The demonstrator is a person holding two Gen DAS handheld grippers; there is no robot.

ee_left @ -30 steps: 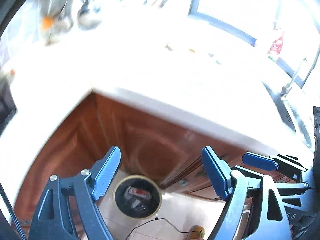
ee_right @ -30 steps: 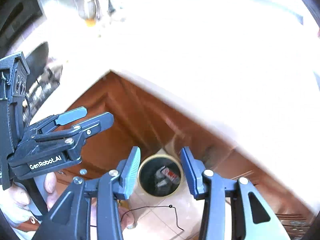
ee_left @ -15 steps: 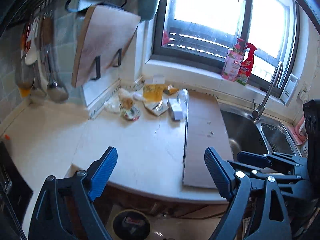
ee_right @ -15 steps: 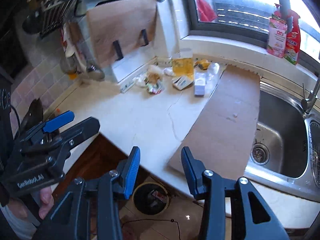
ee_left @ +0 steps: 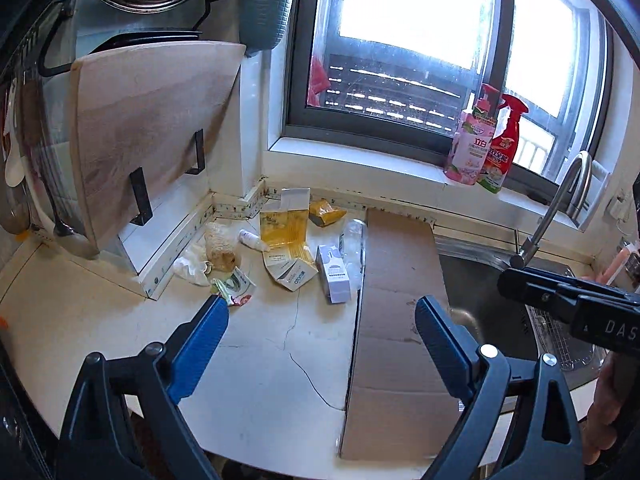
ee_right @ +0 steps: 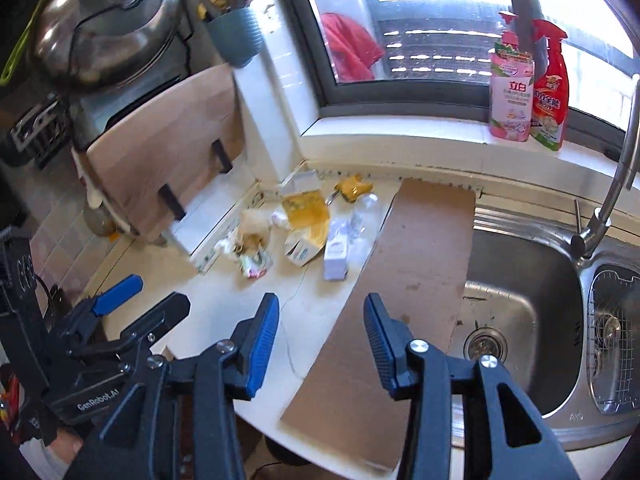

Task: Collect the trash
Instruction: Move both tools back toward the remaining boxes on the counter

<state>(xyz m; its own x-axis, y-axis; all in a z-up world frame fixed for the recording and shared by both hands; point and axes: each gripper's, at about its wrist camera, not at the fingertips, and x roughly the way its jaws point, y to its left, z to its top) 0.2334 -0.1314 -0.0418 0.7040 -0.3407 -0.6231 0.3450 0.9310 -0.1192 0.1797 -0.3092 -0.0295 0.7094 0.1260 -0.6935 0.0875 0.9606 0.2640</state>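
Both views have swung up from the bin on the floor, which no longer shows, to the white worktop. The left hand-held gripper hangs over its front edge with blue fingers spread wide and nothing between them; the right hand-held gripper is likewise parted and empty — the two sit side by side. The trash lies in the back corner, well apart from both: a torn yellow carton, a small white box, a clear plastic bottle, crumpled wrappers. A cardboard sheet lies flat, just beside the sink.
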